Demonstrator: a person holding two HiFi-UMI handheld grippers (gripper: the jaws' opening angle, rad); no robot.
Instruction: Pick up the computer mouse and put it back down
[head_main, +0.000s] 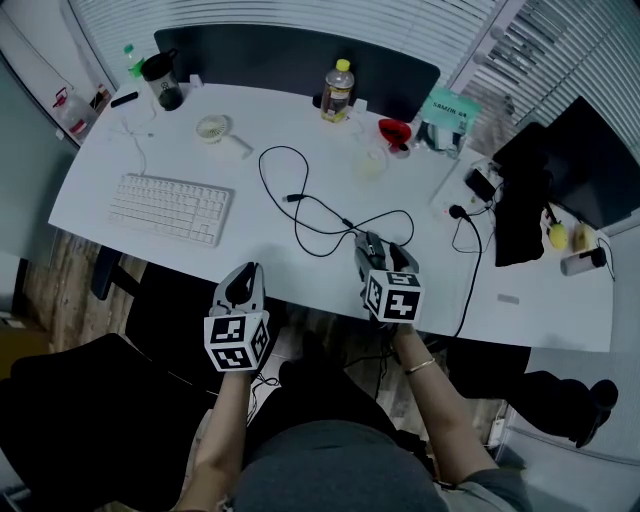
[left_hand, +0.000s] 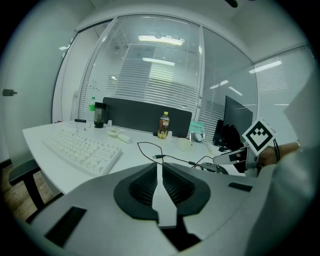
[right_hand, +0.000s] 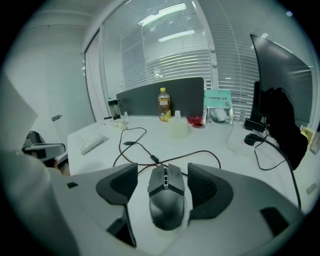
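Observation:
The dark grey computer mouse (head_main: 372, 246) (right_hand: 167, 200) lies on the white desk (head_main: 300, 260) near its front edge, its black cable (head_main: 300, 205) looping away towards the back. My right gripper (head_main: 384, 260) (right_hand: 162, 187) straddles the mouse. The right pad sits close to its side, and a strip of desk shows between the left pad and the mouse, so neither presses on it. My left gripper (head_main: 243, 284) (left_hand: 159, 175) is shut on nothing and hangs just off the desk's front edge, left of the mouse. In the left gripper view the right gripper (left_hand: 235, 157) appears at the right.
A white keyboard (head_main: 170, 208) lies at the left. A yellow-capped bottle (head_main: 338, 92), a red cup (head_main: 393, 132), a small fan (head_main: 213, 128) and a black flask (head_main: 165, 82) stand at the back. A dark monitor (head_main: 590, 160) and cables (head_main: 470, 235) crowd the right.

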